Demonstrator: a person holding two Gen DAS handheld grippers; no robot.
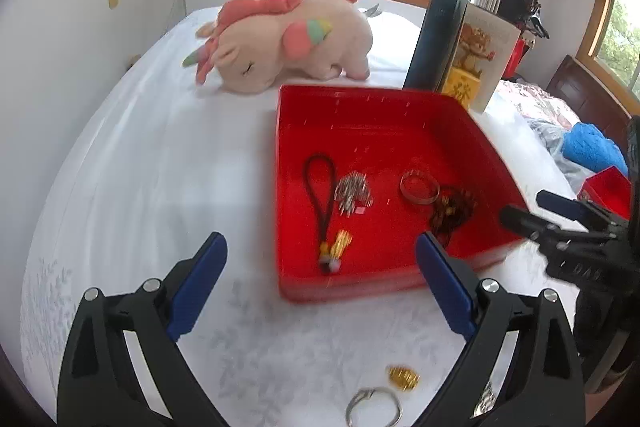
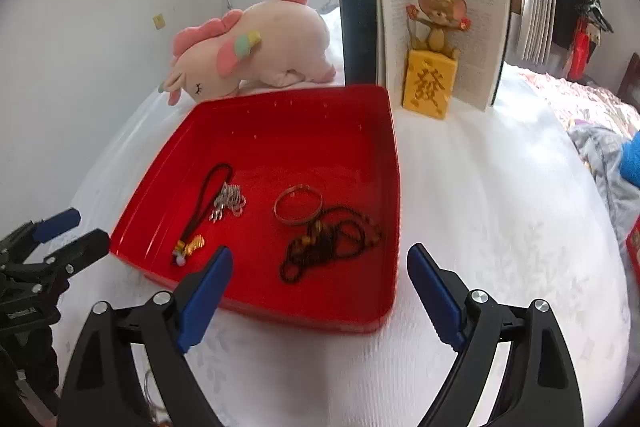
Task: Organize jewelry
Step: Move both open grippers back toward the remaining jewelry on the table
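Note:
A red tray [image 1: 288, 115] [image 2: 394, 163] lies on the white bed. In it are a black cord with a gold charm [image 1: 320, 187] [image 2: 200, 215], a silver chain [image 1: 352, 193] [image 2: 230, 203], a metal bangle [image 1: 419, 187] [image 2: 298, 209] and a dark bead necklace [image 1: 454, 211] [image 2: 328, 247]. On the sheet in front of the tray lie a gold piece [image 1: 403, 378] and a silver bracelet [image 1: 374, 407]. My left gripper [image 1: 322, 259] is open and empty above them. My right gripper [image 2: 320, 273] is open and empty at the tray's near right corner; it also shows in the left wrist view [image 1: 532, 211].
A pink unicorn plush [image 1: 276, 35] [image 2: 248, 51] lies behind the tray. An open book [image 2: 424, 27] stands upright with a mouse figure on a yellow block [image 2: 430, 83]. Blue cloth [image 1: 592, 147] and a small red box [image 1: 608, 189] lie at the right.

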